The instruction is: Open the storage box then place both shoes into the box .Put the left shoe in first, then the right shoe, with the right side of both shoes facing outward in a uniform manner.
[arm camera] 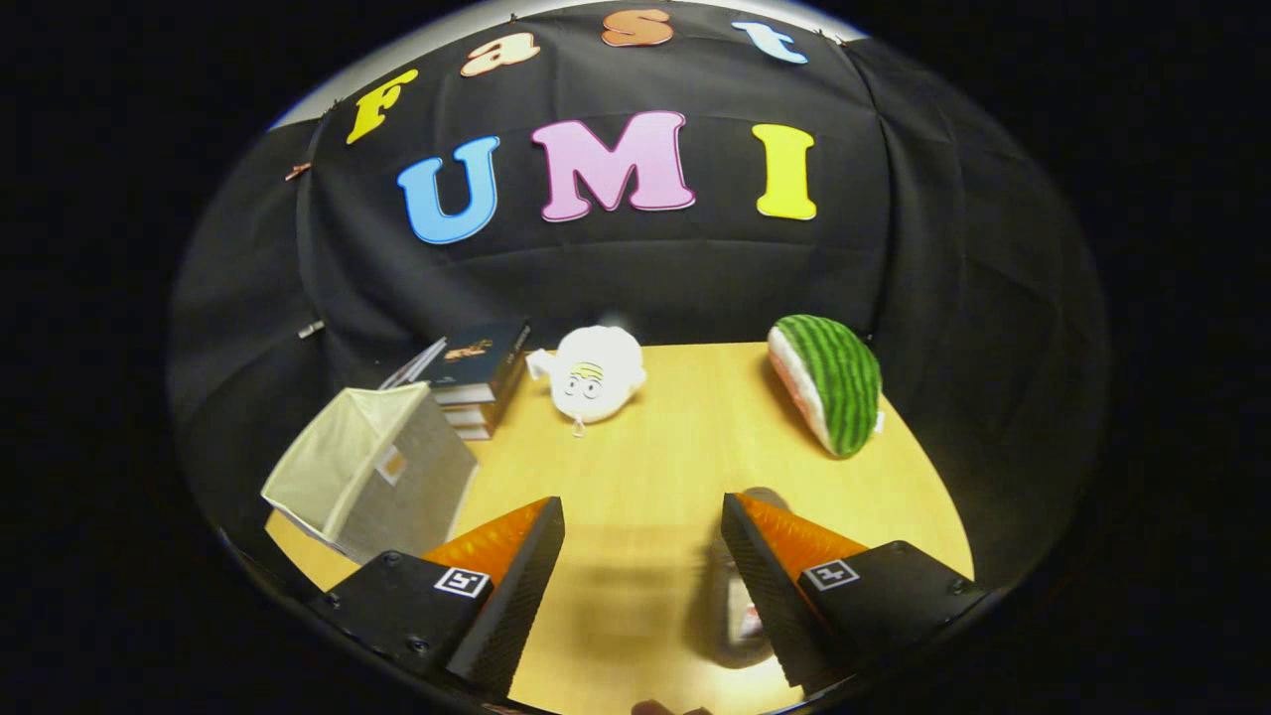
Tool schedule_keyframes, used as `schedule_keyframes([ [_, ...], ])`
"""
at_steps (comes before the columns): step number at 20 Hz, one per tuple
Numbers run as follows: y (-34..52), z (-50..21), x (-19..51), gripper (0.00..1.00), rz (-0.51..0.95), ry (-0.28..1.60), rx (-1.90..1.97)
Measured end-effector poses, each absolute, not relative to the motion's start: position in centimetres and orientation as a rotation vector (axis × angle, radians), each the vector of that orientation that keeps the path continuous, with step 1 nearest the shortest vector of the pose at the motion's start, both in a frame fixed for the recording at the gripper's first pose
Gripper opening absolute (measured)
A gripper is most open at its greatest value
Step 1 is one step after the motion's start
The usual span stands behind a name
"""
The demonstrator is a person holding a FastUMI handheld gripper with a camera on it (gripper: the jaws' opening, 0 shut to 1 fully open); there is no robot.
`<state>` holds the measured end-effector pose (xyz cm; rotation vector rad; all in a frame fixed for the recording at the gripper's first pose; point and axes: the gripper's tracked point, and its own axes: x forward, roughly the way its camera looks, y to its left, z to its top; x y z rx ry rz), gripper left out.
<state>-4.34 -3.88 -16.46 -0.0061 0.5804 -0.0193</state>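
Observation:
My gripper (640,506) is open above the wooden table (655,447), and nothing sits between its fingers. A dark shoe (737,608) lies on the table close under the right finger, which hides part of it; it is blurred. The beige fabric storage box (372,475) stands left of the left finger, near the table's left edge. Its grey side with a small label faces me and a pale face is turned up and to the left. I cannot tell whether that pale face is a lid or the inside.
Beyond the box, a stack of books (475,377) rests against the back wall. A white plush toy (596,375) sits at the back middle and a watermelon-slice plush (829,382) at the back right.

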Motion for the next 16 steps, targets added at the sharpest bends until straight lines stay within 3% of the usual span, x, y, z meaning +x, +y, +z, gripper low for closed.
schedule_keyframes([
  [7,-12.8,-23.4,-6.1,0.98,-0.061,0.678,-0.044],
  [14,-14.7,-27.8,-6.6,0.99,-0.033,0.839,0.080],
  [16,-14.4,-28.1,-6.7,0.96,-0.017,0.854,0.089],
])
